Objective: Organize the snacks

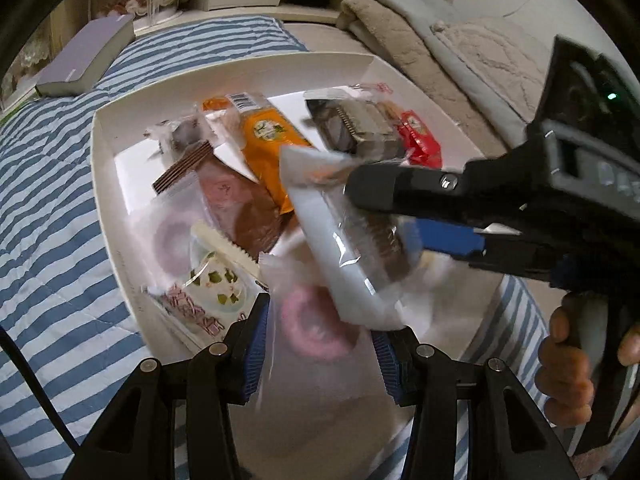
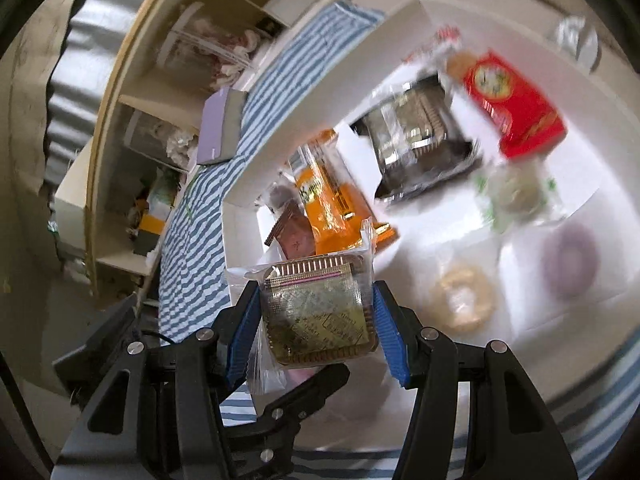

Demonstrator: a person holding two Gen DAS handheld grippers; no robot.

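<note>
**Right Gripper Carrying Cake Packet Over Tray**

While the right gripper hung above the near edge of the white rectangular cardboard tray, its blue ribbed pads were clamped on a clear plastic packet holding a brown square cake. The packet sat directly between the fingers, its long axis running forward along them, with the far end projecting past the fingertips toward the tray's interior. Seen from the left wrist camera, the same packet was tilted across the tray's near edge.

The left gripper stood partly apart over a clear wrapper containing a pink ring-shaped pastry. Whether the pads pressed on that wrapper could not be told.

Other snacks lay inside the tray: an orange foil pouch near its centre and a red packet toward the far right corner. Judged from this layout, the right hand was nearer the open floor of the tray, and the placement depended on lowering the packet forward.
</note>
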